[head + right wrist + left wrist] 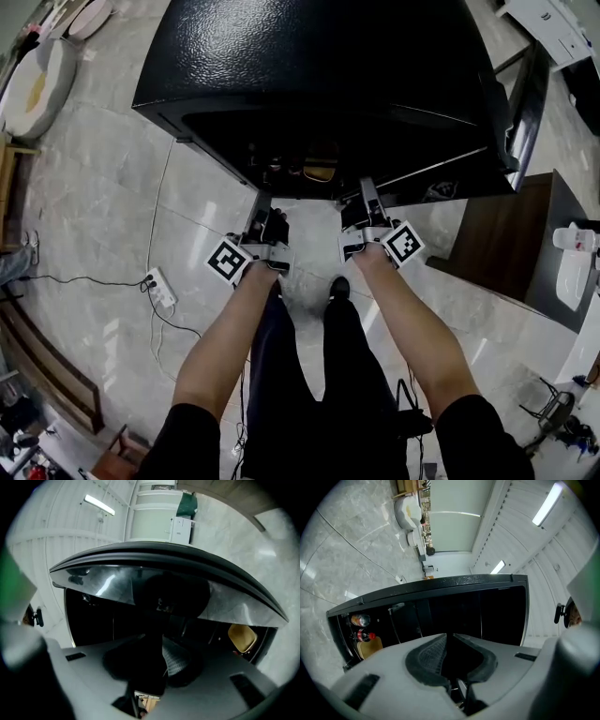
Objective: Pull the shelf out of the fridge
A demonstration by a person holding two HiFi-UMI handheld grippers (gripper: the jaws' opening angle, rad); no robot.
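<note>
The black fridge [319, 56] is seen open on the marble floor [94, 206]. Its glass shelf [234, 604] is found inside the opening, just beyond the right tool [157, 641], whose jaws are parted around nothing. The left tool [449, 635] is shown closed and empty, pointed at the dark interior.

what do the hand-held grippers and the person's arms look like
The left hand-held gripper and right hand-held gripper match: pale grey bodies with black parts, each carrying a cube with black-and-white square markers. Their pads are dark and ribbed. The person wears black short sleeves and dark trousers.
</note>
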